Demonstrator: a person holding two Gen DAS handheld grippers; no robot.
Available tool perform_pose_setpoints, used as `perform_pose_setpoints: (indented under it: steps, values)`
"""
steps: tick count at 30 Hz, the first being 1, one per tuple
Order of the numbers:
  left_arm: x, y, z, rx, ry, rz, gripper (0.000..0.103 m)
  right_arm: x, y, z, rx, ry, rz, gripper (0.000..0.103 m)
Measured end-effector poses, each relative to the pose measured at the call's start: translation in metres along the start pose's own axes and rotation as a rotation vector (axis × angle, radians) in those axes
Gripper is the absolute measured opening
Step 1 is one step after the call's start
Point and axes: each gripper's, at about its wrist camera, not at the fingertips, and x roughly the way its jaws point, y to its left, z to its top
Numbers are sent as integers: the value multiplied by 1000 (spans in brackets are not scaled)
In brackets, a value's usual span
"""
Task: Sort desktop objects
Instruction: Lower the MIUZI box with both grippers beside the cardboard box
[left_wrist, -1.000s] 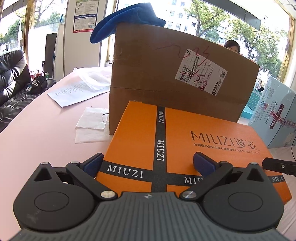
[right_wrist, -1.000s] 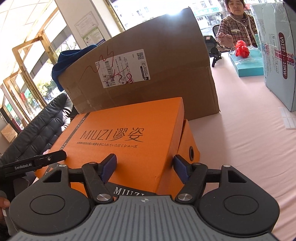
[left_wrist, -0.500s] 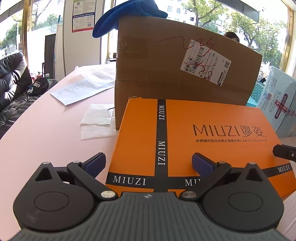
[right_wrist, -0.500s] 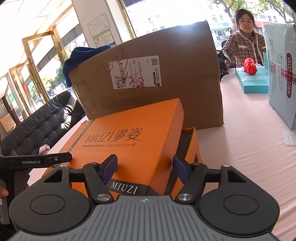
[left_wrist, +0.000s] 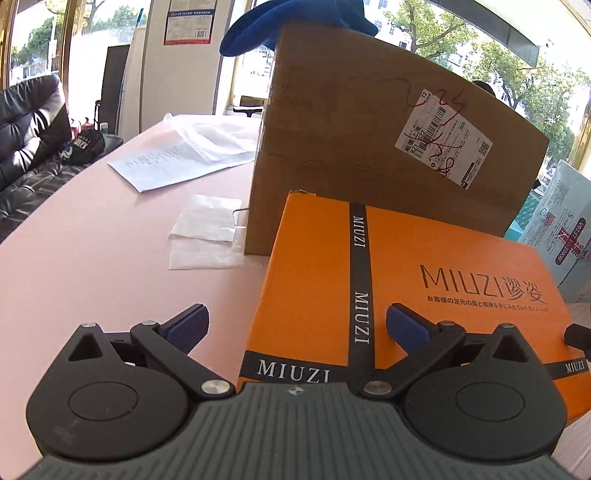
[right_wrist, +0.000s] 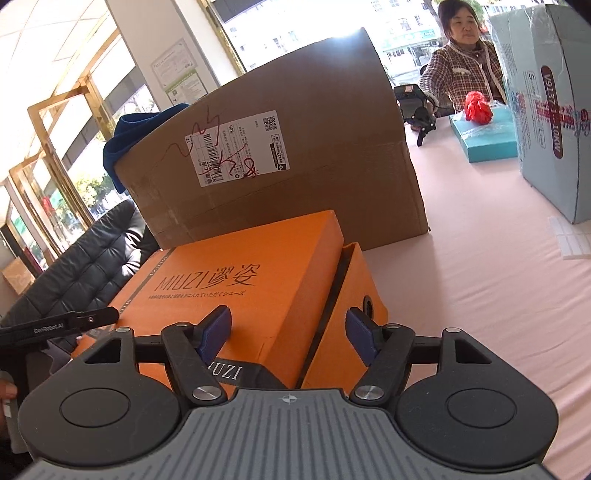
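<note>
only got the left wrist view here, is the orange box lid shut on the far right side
Observer: No. In the right wrist view the lid sits raised and skewed, with a dark gap above the box base.
Operator: is the right gripper on it
Observer: The right gripper is open, straddling the lid's near right corner.
Operator: anything further right
Observer: A teal box with a red bag on top.

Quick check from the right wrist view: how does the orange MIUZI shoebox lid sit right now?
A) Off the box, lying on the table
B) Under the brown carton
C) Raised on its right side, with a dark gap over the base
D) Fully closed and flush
C: in the right wrist view the lid rides above the orange base, with a dark gap between them along the right side; the brown carton stands behind.
</note>
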Motion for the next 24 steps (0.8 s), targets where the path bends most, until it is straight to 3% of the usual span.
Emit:
perform_pose_setpoints:
  steps: [4, 13, 24]
  values:
    - [15, 6, 2, -97, 60, -123, 103, -3, -4, -5, 43, -10, 44, 66]
    - [14, -17, 6, -15, 54, -80, 103, 4, -19, -15, 121, -69, 157, 67]
    - [25, -33, 3, -20, 87, -83, 103, -8, -22, -16, 56, -125, 145, 64]
